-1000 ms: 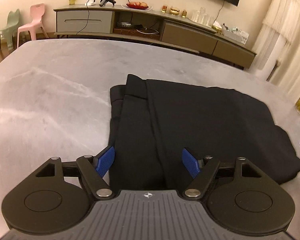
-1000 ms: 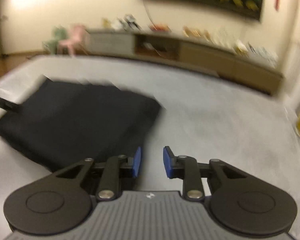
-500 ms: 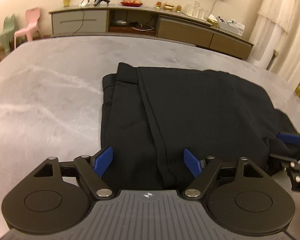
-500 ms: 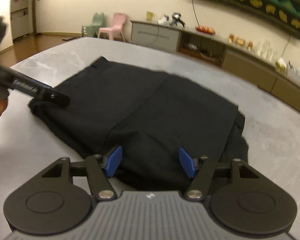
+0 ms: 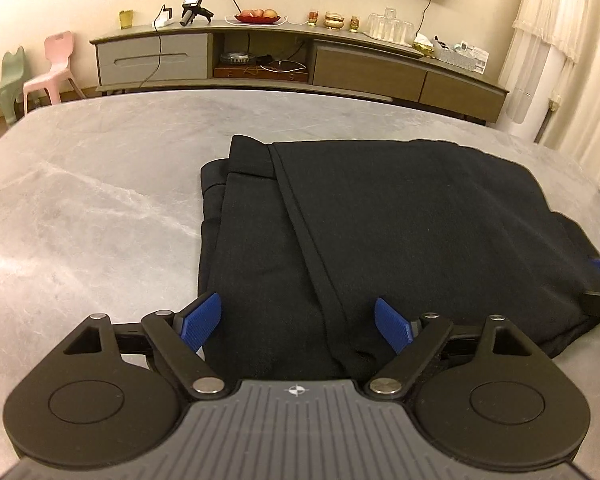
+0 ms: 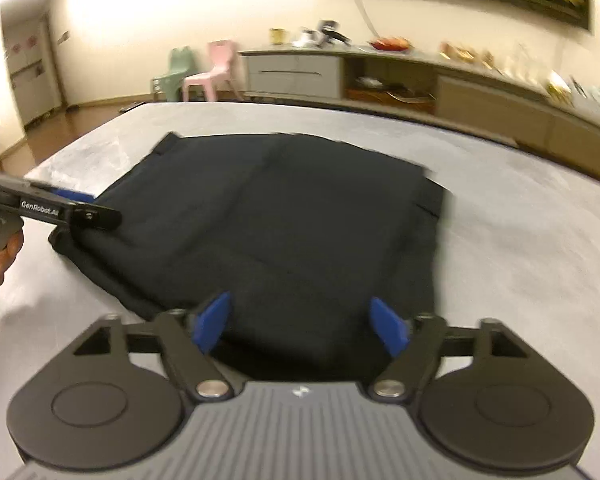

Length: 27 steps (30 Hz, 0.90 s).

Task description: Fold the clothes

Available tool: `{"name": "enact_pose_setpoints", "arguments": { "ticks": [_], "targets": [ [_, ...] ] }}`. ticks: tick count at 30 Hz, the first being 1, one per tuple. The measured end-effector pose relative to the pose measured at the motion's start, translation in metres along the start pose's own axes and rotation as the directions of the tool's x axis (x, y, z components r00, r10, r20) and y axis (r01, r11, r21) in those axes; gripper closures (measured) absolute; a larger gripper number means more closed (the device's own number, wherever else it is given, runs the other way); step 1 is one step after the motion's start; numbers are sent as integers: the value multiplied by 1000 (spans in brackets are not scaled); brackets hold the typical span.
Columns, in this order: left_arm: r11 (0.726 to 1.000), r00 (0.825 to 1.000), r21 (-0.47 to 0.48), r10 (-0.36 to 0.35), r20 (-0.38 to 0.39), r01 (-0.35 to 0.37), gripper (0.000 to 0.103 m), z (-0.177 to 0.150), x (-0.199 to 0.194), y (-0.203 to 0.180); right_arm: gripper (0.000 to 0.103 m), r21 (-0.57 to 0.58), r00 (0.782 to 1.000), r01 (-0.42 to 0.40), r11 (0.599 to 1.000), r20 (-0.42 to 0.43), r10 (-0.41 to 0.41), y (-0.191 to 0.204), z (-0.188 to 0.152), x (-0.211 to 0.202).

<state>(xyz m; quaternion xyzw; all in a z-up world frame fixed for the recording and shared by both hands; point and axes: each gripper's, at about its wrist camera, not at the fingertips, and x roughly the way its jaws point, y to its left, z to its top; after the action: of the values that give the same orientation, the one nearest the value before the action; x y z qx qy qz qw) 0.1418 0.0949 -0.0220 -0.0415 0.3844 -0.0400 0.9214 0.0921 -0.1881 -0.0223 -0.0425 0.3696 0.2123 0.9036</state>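
The black trousers (image 5: pixel 400 232) lie folded flat on the grey bench (image 5: pixel 100 184). Both jaws are opening over the near edge, left hand-held gripper (image 5: pixel 298 322) and right hand-held gripper (image 6: pixel 302 322), probably to take it for the next fold.

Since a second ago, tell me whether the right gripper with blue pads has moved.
Yes. The right gripper, jaws opening, has swung left over the folded black garment: its near edge now lies between the pads, where bare grey table lay before.
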Motion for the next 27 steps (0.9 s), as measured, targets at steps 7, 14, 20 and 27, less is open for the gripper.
{"name": "enact_pose_setpoints", "arguments": {
  "ticks": [7,14,20,27],
  "targets": [
    [998,997,-20,64,52,-63,13,-3,-33,-12,26,171,976,212,962,9,-217,-15,-42,-83],
    [992,987,89,81,137,-93,1,-14,-86,-64,22,224,977,209,952,-18,-211,7,-58,-72],
    [998,993,55,6,116,-13,1,-29,-93,-92,13,198,977,193,961,53,-208,27,-51,-76],
    [998,987,58,5,161,-15,1,-46,-105,-129,12,194,972,219,956,41,-231,41,-48,-72]
  ]
}}
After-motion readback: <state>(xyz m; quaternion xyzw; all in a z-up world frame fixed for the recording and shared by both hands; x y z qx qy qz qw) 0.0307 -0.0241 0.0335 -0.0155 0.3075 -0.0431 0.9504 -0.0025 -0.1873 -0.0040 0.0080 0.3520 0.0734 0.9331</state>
